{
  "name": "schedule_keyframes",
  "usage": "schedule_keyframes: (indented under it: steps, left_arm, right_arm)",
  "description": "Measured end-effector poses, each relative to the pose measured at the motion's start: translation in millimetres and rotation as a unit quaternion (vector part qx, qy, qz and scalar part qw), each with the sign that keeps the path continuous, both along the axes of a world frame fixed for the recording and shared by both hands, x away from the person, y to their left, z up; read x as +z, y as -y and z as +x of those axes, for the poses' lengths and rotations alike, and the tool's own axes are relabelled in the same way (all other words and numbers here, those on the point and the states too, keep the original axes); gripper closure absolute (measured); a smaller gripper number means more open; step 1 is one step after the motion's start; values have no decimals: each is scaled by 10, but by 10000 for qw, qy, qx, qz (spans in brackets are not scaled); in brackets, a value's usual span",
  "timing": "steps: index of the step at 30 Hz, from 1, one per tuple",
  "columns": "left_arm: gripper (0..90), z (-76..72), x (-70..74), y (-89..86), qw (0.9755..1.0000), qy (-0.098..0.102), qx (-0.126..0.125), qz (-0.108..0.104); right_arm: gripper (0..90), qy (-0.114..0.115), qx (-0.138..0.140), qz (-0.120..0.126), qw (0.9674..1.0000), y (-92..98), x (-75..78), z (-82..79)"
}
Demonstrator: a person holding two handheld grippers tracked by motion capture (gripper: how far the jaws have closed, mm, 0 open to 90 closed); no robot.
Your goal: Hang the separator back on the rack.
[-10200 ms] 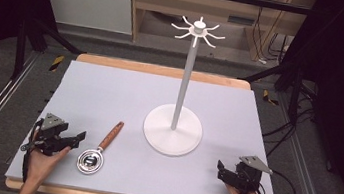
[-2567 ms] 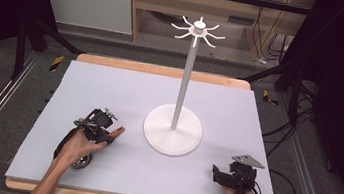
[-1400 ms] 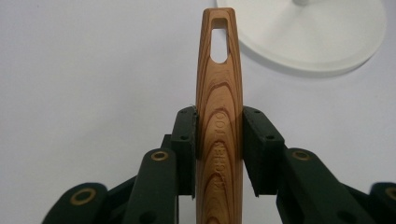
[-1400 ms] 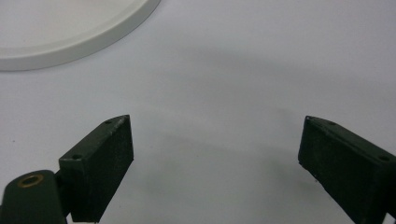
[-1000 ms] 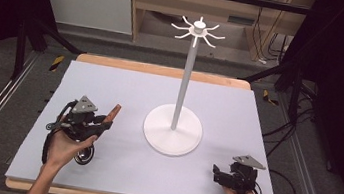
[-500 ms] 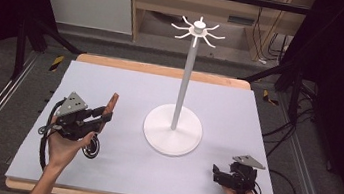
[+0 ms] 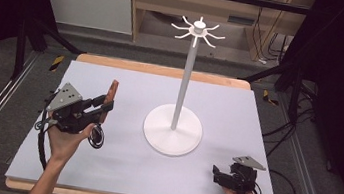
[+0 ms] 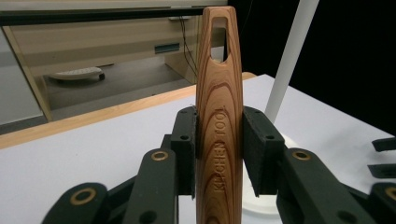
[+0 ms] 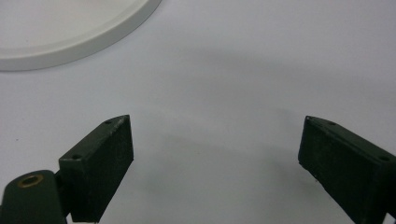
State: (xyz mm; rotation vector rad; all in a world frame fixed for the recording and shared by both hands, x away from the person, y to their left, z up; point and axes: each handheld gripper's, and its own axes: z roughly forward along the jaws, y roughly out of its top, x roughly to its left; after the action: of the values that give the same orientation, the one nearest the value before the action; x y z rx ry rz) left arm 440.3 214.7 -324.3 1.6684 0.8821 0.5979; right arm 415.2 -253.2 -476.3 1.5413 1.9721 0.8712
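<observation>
"KITCHEN TOOL" can be read, burned into the wooden handle (image 8: 219, 135) that's clamped between the left gripper (image 7: 103, 108) fingers (image 8: 187, 149). Compared with a second back, the strainer (image 7: 97, 136) has been lifted off the worktop (image 7: 238, 111), handle tilted up. The right gripper (image 7: 217, 176) is parked low with fingers (image 9: 100, 168) spread wide, nothing held. The white stand (image 7: 174, 127) is farther back.

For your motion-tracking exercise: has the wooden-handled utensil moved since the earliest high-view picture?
Yes. The wooden-handled utensil lay flat left of the white stand's base; now the left tongs hold it lifted off the table, handle pointing up.
</observation>
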Motion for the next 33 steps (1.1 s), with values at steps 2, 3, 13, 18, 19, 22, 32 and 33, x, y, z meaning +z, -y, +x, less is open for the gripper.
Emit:
schedule_keyframes:
  steps: [2, 3, 13, 18, 19, 22, 32, 33]
  left_arm:
    - [671, 18, 56, 27, 10000, 23, -30, -38]
    - [671, 25, 86, 43, 10000, 36, -49, -40]
    - [671, 93, 327, 154, 9996, 203, -154, -132]
    - [671, 109, 434, 183, 9992, 287, -197, -187]
    - [671, 112, 454, 195, 9991, 310, -205, -200]
    - [671, 125, 512, 234, 9989, 364, -231, -189]
    - [671, 125, 669, 356, 9978, 524, -366, -176]
    - [671, 128, 685, 370, 9977, 535, -375, -186]
  right_arm:
    - [107, 4, -11, 1, 10000, 0, 1, 3]
    - [107, 9, -6, -6, 10000, 1, 2, 4]
    - [107, 3, 1, -19, 10000, -1, -1, 22]
    - [106, 21, 3, -34, 10000, 6, 3, 21]
    - [107, 11, 1, -32, 10000, 4, 3, 20]
    - [106, 0, -10, -23, 10000, -2, 1, 17]
    - [106, 17, 7, -13, 10000, -3, 8, 10]
    - [106, 17, 3, -12, 10000, -2, 9, 9]
